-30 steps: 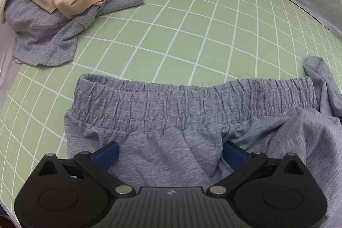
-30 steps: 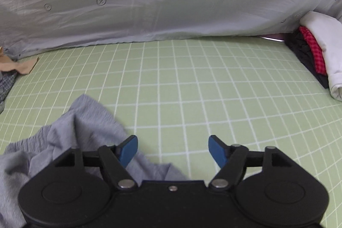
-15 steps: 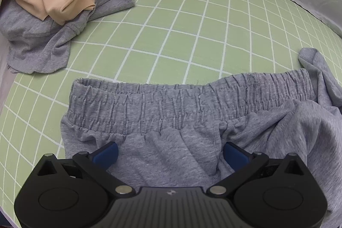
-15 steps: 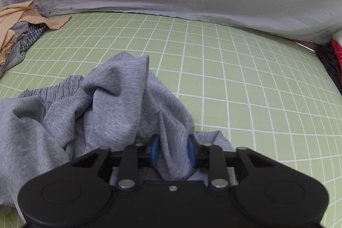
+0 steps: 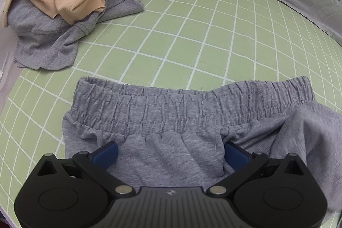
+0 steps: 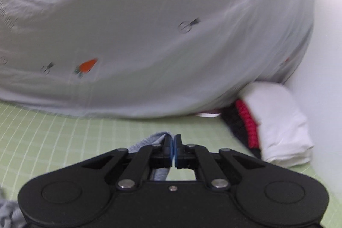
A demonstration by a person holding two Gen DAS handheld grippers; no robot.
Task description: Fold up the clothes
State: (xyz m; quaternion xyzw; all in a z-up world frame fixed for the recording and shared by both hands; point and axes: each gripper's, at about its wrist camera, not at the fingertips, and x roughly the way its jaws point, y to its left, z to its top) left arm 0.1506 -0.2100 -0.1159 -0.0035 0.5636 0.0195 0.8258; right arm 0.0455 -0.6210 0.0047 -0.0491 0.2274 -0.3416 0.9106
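My grey sweat shorts lie on the green grid mat, ruched waistband flat and facing the clothes pile — my left gripper gapes wide over them, my right gripper pinching one lifted grey fold.

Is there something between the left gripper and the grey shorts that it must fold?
Nothing visible. The left gripper stands open directly over the grey shorts, just below the waistband, with no other garment between; the clothes pile lies apart, further back on the green mat.
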